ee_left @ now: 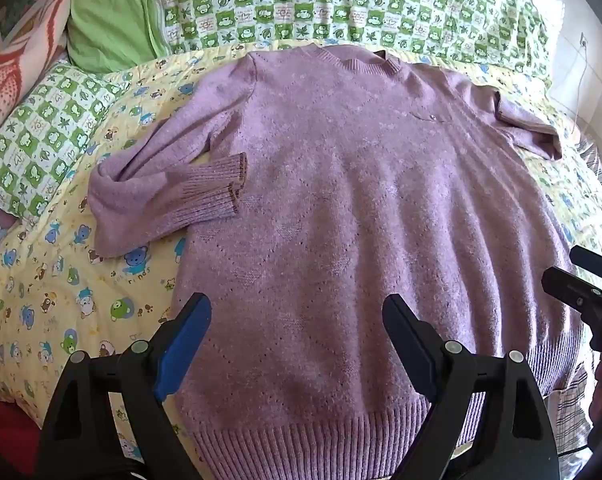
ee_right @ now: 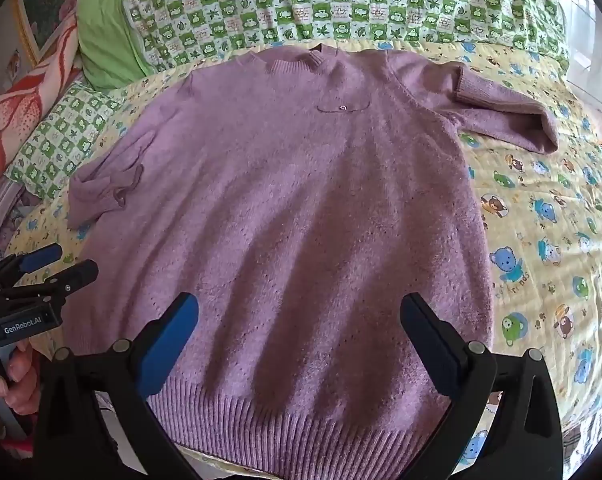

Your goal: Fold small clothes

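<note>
A mauve knit sweater (ee_left: 341, 200) lies flat, front up, on a bed, with its ribbed hem nearest me and its collar at the far side. Its left sleeve (ee_left: 165, 196) is bent back toward the body; its right sleeve (ee_right: 505, 112) is folded at the far right. My left gripper (ee_left: 297, 320) is open and empty, hovering over the lower left part of the sweater (ee_right: 301, 208). My right gripper (ee_right: 299, 320) is open and empty over the lower middle. Each gripper shows at the edge of the other's view: the right one (ee_left: 573, 268), the left one (ee_right: 69, 260).
The yellow cartoon-bear quilt (ee_left: 53, 288) covers the bed. A green checked blanket (ee_left: 341, 0) and a plain green pillow (ee_left: 109, 20) lie along the far side. A red floral cloth (ee_left: 17, 68) is at the far left. A hand (ee_right: 17, 376) holds the left gripper's handle.
</note>
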`<act>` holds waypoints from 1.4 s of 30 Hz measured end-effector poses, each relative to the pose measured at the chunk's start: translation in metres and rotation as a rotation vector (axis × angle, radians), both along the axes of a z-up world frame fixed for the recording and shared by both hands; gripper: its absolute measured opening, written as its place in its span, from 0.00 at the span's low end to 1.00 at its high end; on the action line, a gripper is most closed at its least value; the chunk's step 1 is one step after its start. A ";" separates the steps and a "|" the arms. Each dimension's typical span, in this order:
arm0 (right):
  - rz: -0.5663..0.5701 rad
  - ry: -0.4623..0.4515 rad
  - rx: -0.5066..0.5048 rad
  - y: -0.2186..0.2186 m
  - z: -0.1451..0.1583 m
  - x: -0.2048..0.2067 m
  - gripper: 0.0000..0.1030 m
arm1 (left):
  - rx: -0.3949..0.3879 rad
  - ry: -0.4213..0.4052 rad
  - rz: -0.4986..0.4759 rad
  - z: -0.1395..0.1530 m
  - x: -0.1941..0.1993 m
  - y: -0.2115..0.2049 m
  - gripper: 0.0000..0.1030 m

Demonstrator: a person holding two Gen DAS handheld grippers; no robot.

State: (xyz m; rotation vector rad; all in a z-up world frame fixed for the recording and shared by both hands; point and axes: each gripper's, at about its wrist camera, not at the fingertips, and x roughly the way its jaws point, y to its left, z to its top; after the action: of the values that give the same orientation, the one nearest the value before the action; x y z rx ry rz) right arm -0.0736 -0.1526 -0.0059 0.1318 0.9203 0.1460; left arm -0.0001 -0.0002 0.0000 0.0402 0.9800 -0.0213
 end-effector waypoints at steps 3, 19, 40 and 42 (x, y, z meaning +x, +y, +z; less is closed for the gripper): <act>0.002 0.004 0.000 0.001 -0.001 0.000 0.98 | 0.003 -0.001 -0.002 0.000 0.002 0.001 0.86; 0.000 0.001 0.009 0.001 0.001 0.002 0.98 | 0.006 -0.010 -0.012 -0.001 0.003 -0.002 0.86; -0.007 0.005 0.028 -0.004 0.006 0.014 0.98 | -0.020 0.024 0.008 -0.005 0.022 -0.002 0.86; -0.014 0.008 0.030 -0.008 0.006 0.017 0.98 | -0.031 0.033 0.012 -0.005 0.027 -0.002 0.86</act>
State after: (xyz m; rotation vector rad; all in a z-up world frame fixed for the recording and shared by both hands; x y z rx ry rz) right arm -0.0567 -0.1603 0.0001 0.1666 0.9251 0.1467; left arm 0.0273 -0.0023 -0.0049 0.0060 1.0132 -0.0262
